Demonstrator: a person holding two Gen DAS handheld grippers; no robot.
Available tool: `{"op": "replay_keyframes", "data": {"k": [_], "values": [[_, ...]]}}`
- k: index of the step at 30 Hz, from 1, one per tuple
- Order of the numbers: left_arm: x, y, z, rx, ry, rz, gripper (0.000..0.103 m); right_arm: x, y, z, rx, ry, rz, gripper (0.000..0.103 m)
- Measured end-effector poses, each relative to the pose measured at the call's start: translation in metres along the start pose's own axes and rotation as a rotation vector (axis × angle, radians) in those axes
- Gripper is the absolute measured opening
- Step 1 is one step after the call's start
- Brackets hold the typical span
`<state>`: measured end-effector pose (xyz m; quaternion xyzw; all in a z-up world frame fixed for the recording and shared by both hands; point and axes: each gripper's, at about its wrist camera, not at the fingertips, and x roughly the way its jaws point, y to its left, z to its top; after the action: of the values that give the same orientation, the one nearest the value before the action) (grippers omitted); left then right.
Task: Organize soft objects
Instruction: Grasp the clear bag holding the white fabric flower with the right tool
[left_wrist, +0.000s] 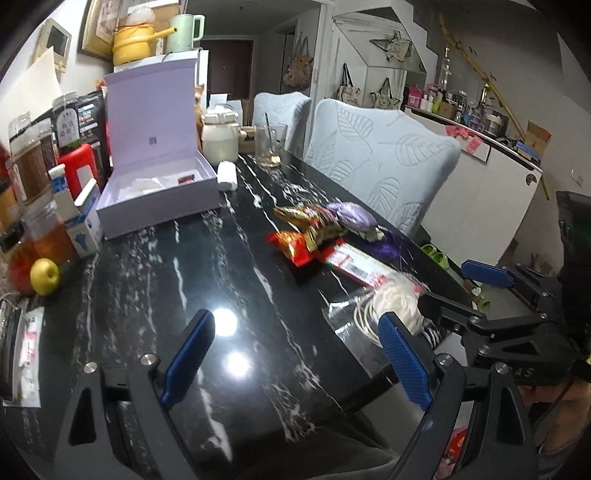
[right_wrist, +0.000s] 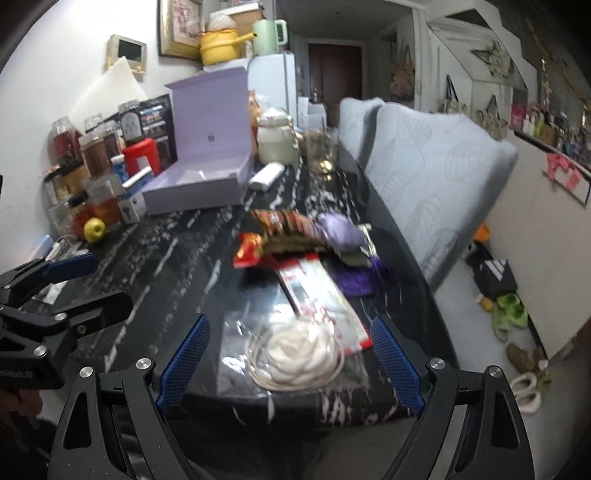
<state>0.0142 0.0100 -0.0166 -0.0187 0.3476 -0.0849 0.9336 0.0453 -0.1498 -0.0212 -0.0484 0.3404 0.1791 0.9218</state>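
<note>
Soft items lie in a row along the right side of the black marble table (left_wrist: 177, 280). They are a white coiled cord in a clear bag (left_wrist: 391, 302) (right_wrist: 299, 350), a red and white packet (left_wrist: 354, 264) (right_wrist: 317, 291), red and gold wrappers (left_wrist: 306, 229) (right_wrist: 280, 236), a lilac pouch (left_wrist: 352, 216) (right_wrist: 338, 229) and a dark purple cloth (left_wrist: 386, 247) (right_wrist: 358, 280). An open lilac box (left_wrist: 159, 184) (right_wrist: 207, 184) sits further back. My left gripper (left_wrist: 295, 354) (right_wrist: 88, 284) hangs open over bare tabletop. My right gripper (right_wrist: 291, 363) (left_wrist: 465, 291) is open just above the bagged cord, holding nothing.
Jars, a red canister and a carton crowd the table's left edge beside a yellow apple (left_wrist: 44, 276) (right_wrist: 95, 229). A white roll (left_wrist: 229, 176), a white jar (left_wrist: 220, 142) and a glass (left_wrist: 271, 146) stand behind the box. Two pale blue chairs (left_wrist: 376, 162) line the right side.
</note>
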Motion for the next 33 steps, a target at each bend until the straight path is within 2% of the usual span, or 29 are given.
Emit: {"op": "replay_keyframes", "data": {"k": [7,13,21,24,28,30,31,33], "values": [[0.012,-0.008,-0.013,-0.014,0.036,-0.022,0.091,0.018,-0.019,-0.022,0.049,0.048,-0.018,0.093],[0.017,-0.011,-0.017,-0.025,0.053,-0.028,0.091,0.035,-0.032,-0.034,0.083,0.070,0.015,0.095],[0.016,-0.008,-0.018,-0.024,0.047,-0.015,0.091,0.057,-0.020,-0.034,0.086,0.088,0.062,0.095],[0.015,-0.006,-0.019,-0.030,0.048,-0.009,0.091,0.065,-0.012,-0.034,0.079,0.102,0.052,0.098],[0.015,-0.001,-0.020,-0.039,0.046,0.008,0.091,0.070,-0.005,-0.036,0.050,0.084,-0.004,0.098],[0.015,0.001,-0.021,-0.046,0.049,0.009,0.091,0.069,-0.003,-0.038,0.030,0.066,-0.041,0.081],[0.016,0.002,-0.021,-0.051,0.051,0.008,0.091,0.069,-0.003,-0.038,0.029,0.063,-0.044,0.078],[0.018,0.004,-0.022,-0.063,0.056,0.002,0.091,0.066,-0.008,-0.038,0.045,0.056,-0.029,0.059]]}}
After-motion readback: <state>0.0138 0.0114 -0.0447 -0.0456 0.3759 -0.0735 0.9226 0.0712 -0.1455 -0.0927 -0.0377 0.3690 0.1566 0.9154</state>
